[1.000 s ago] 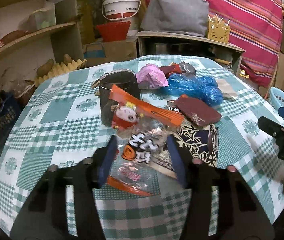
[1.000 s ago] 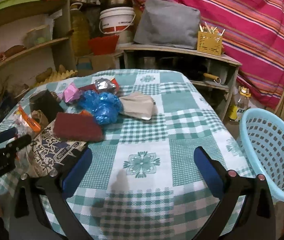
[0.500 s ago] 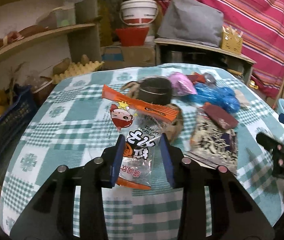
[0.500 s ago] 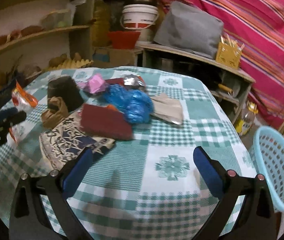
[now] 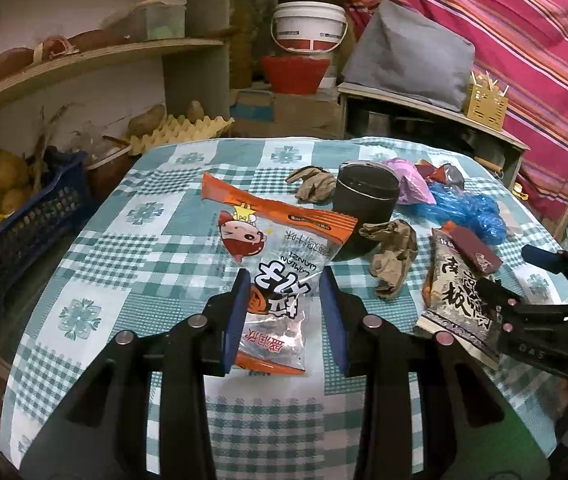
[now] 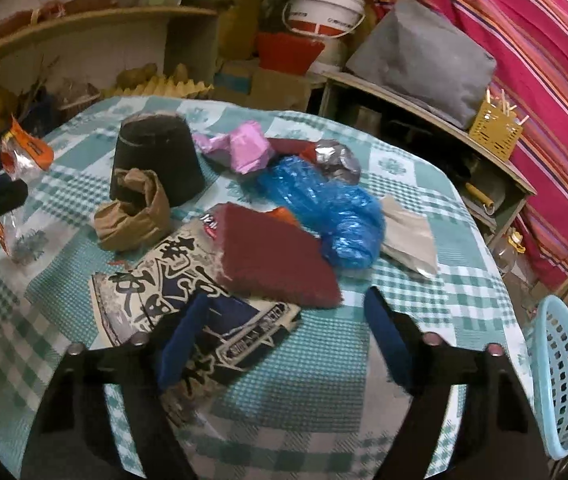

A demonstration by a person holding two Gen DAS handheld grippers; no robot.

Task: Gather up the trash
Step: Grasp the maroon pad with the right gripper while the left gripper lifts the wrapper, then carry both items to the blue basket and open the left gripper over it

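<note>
Progress: early, one piece in hand, nothing visibly binned. Left gripper (image 5: 284,308) has its jaws clamped on the snack bag (image 5: 279,256), lower half pinched between the pads, orange top edge standing out past the tips; it looks lifted off the worktop (image 5: 95,280), though I can't confirm clearance. Right gripper (image 6: 279,340) has jaws spread wide, holding nothing, poised over the near edge of the printed packet (image 6: 187,312).

Left on the worktop, ahead of the right jaws:
- printed packet, partly between them
- maroon pouch (image 6: 271,260) lying on the packet, just past the tips
- blue plastic (image 6: 324,204) beyond that, with a beige wrapper (image 6: 408,236) touching its right side
- pink wrapper (image 6: 239,148) and foil wad (image 6: 336,160) further out
- brown paper (image 6: 135,212) against the dark cup (image 6: 155,160), left of the jaws; second brown scrap (image 5: 312,188) behind the cup in the left view

Basket (image 6: 564,380) sits off the worktop edge, well right of the right jaws. Its inside is mostly out of sight; the slice visible shows no trash.

Judgement: roughly one of nine items picked, none delivered. Snack bag needs the trip across to the basket; right side is likely set for the packet or pouch next.
</note>
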